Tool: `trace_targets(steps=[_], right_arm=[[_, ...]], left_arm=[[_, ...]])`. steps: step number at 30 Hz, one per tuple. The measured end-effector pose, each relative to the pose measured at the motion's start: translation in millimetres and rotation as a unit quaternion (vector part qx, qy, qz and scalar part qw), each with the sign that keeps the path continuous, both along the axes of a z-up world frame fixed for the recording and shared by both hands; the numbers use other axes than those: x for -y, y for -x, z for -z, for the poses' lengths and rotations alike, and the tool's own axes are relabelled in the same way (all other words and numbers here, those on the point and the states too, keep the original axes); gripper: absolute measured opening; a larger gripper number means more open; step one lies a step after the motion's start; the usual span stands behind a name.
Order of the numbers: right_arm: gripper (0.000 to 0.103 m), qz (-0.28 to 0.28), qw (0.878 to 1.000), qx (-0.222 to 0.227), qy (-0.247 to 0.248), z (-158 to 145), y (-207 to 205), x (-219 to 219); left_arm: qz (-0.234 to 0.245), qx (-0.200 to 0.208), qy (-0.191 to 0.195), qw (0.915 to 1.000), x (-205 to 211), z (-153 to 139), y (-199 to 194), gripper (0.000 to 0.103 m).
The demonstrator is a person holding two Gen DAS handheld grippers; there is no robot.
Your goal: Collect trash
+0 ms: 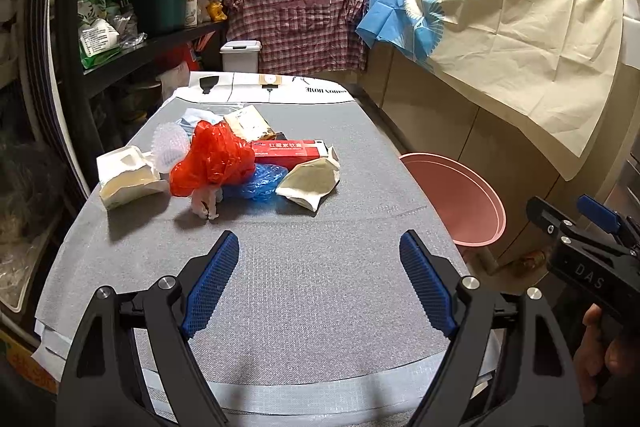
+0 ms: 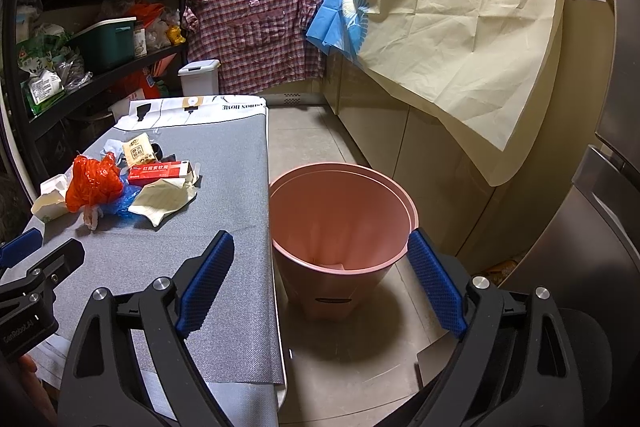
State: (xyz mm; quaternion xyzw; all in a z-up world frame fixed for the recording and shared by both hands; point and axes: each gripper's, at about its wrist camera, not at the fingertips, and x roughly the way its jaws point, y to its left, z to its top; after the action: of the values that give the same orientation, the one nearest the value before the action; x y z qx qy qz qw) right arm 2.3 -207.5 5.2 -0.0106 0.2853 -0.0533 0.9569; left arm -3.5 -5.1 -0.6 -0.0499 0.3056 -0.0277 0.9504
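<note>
A heap of trash lies on the grey table (image 1: 320, 287): a crumpled red plastic bag (image 1: 216, 159), a blue bag (image 1: 256, 183), a red carton (image 1: 290, 149), crumpled cream paper (image 1: 310, 183), a torn white box (image 1: 124, 177) and a clear bristly cup (image 1: 170, 145). My left gripper (image 1: 319, 255) stands open over bare table, short of the heap, nothing between its fingers. My right gripper (image 2: 320, 251) is open too, hovering at the table's right edge above a pink bin (image 2: 344, 223) on the floor. The same heap, with its red bag (image 2: 94, 183), shows at the left of the right wrist view.
A black shelf rack (image 1: 152, 43) full of bags and a green box lines the left side. Counters draped with cream and blue sheets (image 1: 520, 39) run along the right. A small white lidded bin (image 1: 240, 55) stands beyond the table's far end. Tiled floor (image 2: 304, 143) lies between table and counter.
</note>
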Motion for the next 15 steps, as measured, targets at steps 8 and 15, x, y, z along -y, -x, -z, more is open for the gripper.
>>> trace_targets(steps=[8, 15], right_arm=[[0.087, 0.000, 1.000, 0.000, -0.001, -0.1, 0.1, 0.2], [0.087, -0.001, 1.000, 0.002, 0.000, -1.1, 0.6, -0.1]], left_arm=[[-0.001, 0.000, 0.001, 1.0000, -0.6, -0.1, -0.6, 0.080], [0.000, -0.001, 0.000, 1.0000, -1.3, -1.3, -0.6, 0.080]])
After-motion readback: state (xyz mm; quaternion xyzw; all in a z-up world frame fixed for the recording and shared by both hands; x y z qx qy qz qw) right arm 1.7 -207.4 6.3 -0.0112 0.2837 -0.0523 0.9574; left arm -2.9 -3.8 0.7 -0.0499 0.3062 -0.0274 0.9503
